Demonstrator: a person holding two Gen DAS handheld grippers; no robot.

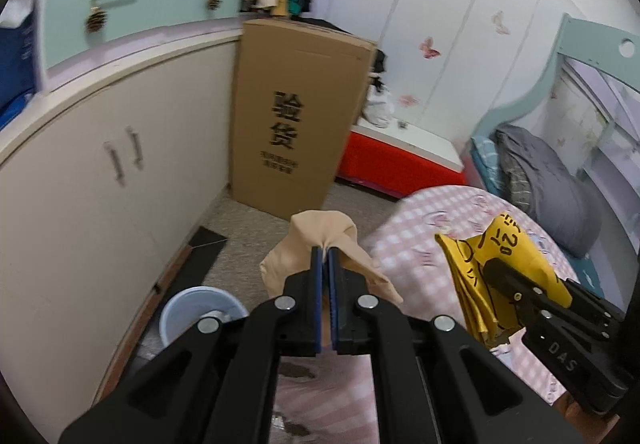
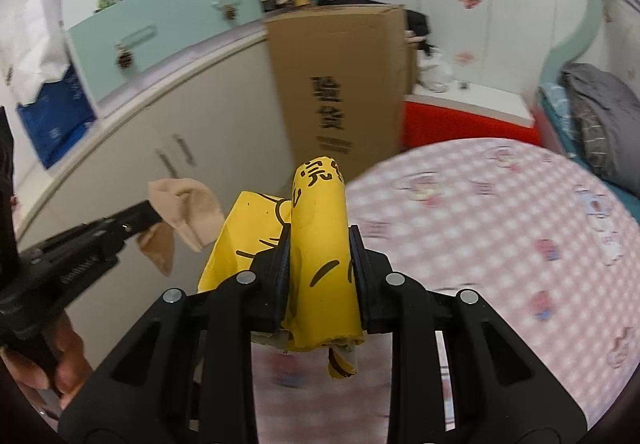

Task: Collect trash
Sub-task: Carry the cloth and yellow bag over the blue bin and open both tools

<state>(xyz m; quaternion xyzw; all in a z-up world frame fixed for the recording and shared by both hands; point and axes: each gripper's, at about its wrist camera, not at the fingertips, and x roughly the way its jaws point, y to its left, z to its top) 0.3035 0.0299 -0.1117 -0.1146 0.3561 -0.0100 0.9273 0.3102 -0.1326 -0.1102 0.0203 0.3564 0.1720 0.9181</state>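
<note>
My left gripper (image 1: 325,250) is shut on a beige stocking-like rag (image 1: 320,232) and holds it in the air past the edge of the pink checked table (image 1: 416,240). It also shows in the right wrist view (image 2: 184,212). My right gripper (image 2: 320,232) is shut on a yellow wrapper with black print (image 2: 320,244), held above the table (image 2: 500,224). In the left wrist view the wrapper (image 1: 508,256) hangs at the right. A pale blue bin (image 1: 200,314) stands on the floor below and left of the left gripper.
A cream cabinet (image 1: 100,184) runs along the left. A tall cardboard box (image 1: 296,124) stands ahead on the floor. A red and white bench (image 1: 400,156) and a bed with a grey blanket (image 1: 552,188) lie to the right.
</note>
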